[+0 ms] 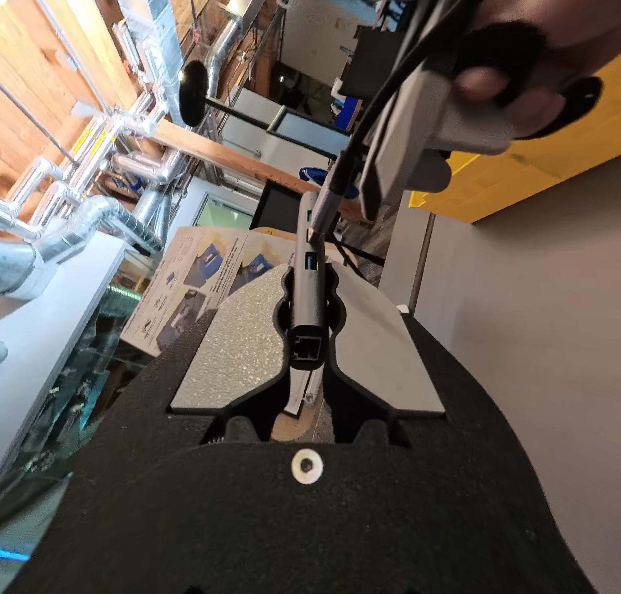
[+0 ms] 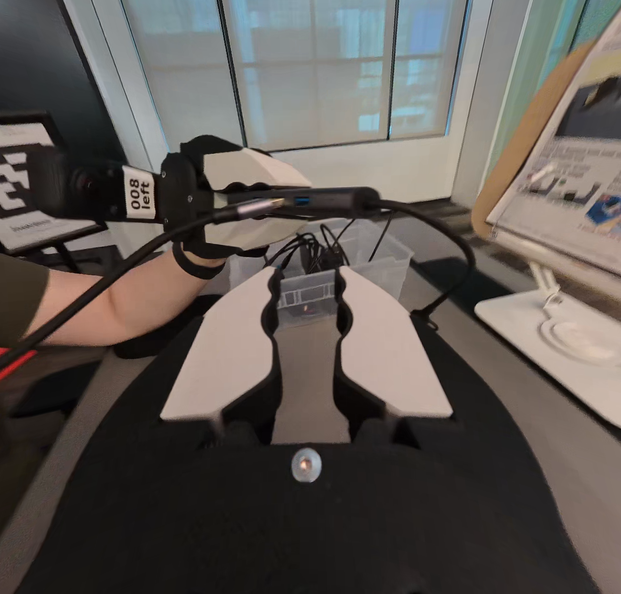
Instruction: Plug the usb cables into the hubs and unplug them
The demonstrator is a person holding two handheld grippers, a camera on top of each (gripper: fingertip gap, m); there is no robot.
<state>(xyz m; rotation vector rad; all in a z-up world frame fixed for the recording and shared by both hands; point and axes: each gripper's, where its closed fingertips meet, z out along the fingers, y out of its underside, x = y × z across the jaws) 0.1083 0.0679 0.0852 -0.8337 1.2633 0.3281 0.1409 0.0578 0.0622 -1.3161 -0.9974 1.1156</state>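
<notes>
I am working over a grey table (image 2: 504, 359) in a room with tall windows (image 2: 312, 57); the left wrist view is tilted up at wooden beams and silver ducts (image 1: 100, 215) overhead. A printed sheet on a white stand (image 2: 554, 188) is standing at my right, and a clear plastic bin (image 2: 379, 269) holding a tangle of black cables is sitting just past my right fingertips.

I am counting one hub, one loose USB plug, and two grippers.

My left gripper (image 1: 307, 275) is clenching the dark grey hub (image 1: 307, 296) between its pads, holding it in the air above the bin. The hub's long axis is running straight out along my left fingers, its network-socket end facing the camera and its own black lead trailing from the far end. In the right wrist view it is lying level, left to right.

The USB plug (image 2: 262, 205) is pointing its metal tip at the hub's side ports, beside a blue one, tip touching or nearly so.

My right gripper (image 2: 307, 275) is standing released, fingers apart, gripping nothing.
</notes>
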